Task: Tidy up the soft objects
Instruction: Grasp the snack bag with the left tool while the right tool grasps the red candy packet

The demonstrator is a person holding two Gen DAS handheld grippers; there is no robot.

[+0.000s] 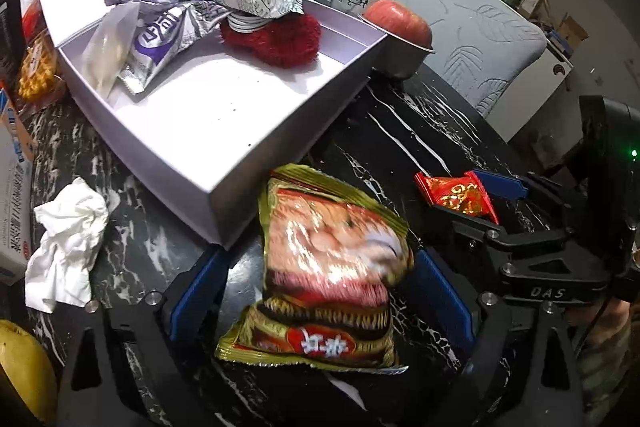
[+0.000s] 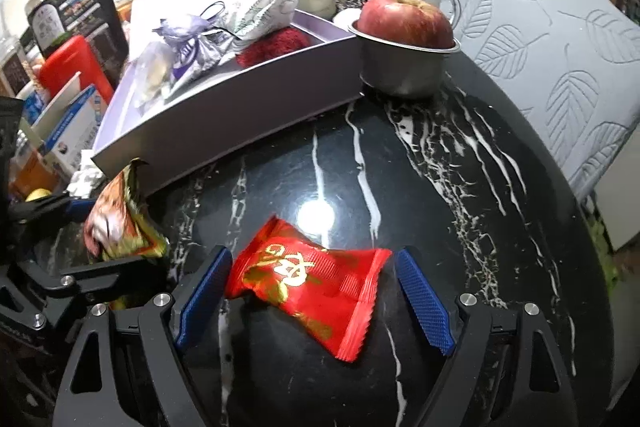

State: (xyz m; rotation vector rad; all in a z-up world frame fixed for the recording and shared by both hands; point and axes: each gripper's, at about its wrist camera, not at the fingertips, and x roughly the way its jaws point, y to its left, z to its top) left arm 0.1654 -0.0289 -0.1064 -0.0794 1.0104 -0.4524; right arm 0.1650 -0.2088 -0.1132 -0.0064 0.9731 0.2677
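Two grippers, jaws open | left gripper [image 1: 320, 291] straddles gold snack bag [image 1: 324, 267] beside lavender box [image 1: 248, 183] | right gripper [image 2: 314, 291] straddles red candy packet [image 2: 308, 283] on marble table [image 2: 440, 187] | both look light, crinkly, slippery; pinch mid-body.

A black marble desk [image 2: 420, 187] with white veins carries a shallow lilac box [image 2: 224, 123]. Beside the box's near corner lies a gold snack packet [image 1: 328, 267]; a red candy packet [image 2: 312, 283] lies nearer the desk's middle. A metal cup [image 2: 404, 71] stands by the box, and crumpled tissue [image 1: 64, 243] lies near the gold packet.
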